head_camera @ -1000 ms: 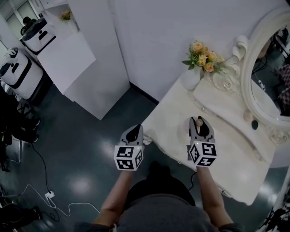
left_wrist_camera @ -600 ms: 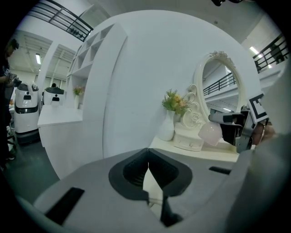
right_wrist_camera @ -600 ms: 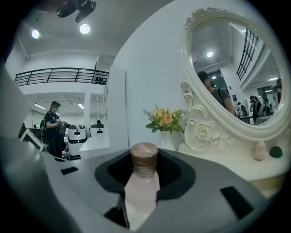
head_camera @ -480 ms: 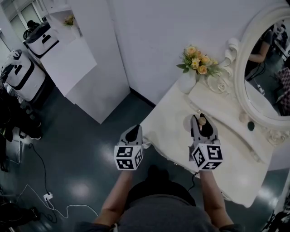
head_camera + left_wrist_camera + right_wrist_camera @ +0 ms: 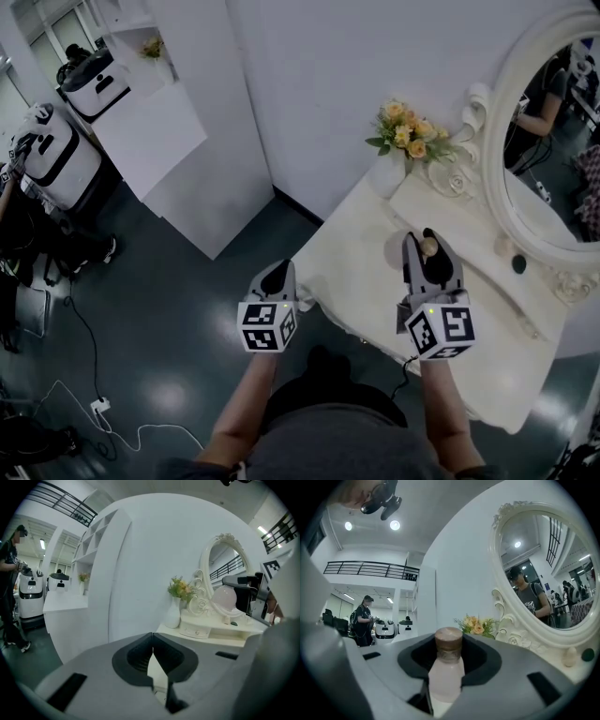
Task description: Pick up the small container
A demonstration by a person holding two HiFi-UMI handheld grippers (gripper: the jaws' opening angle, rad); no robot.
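Floor (image 5: 187, 309): dark and glossy; it lay to the left of the furniture and under my left arm.
Partition wall (image 5: 234, 112): white; it stood behind the table and ran back to the left.
Dressing table (image 5: 361, 272): white, set against the wall. My right arm reached over its top.
Mirror (image 5: 553, 159): oval, in a carved white frame, upright at the back right of the table.
Flowers (image 5: 410, 132): a yellow and orange bunch in a white vase (image 5: 173, 616), at the back of the table just left of the mirror frame.
Right gripper (image 5: 424, 242): I held it over the table top. Its jaws were part closed and pinched the small container on both sides.
Left gripper (image 5: 277, 272): I held it over the floor, just beside the table's left edge. Its jaws were pressed together with nothing between them.
Small container (image 5: 447, 670): a pale pink bottle with a brown cap, upright between the right jaws, cap standing past the jaw tips. Its base was hidden, so I could not tell whether it touched the table.
Shelf items: a beige piece (image 5: 569, 656) and a dark green piece (image 5: 587, 654) sat side by side below the mirror.
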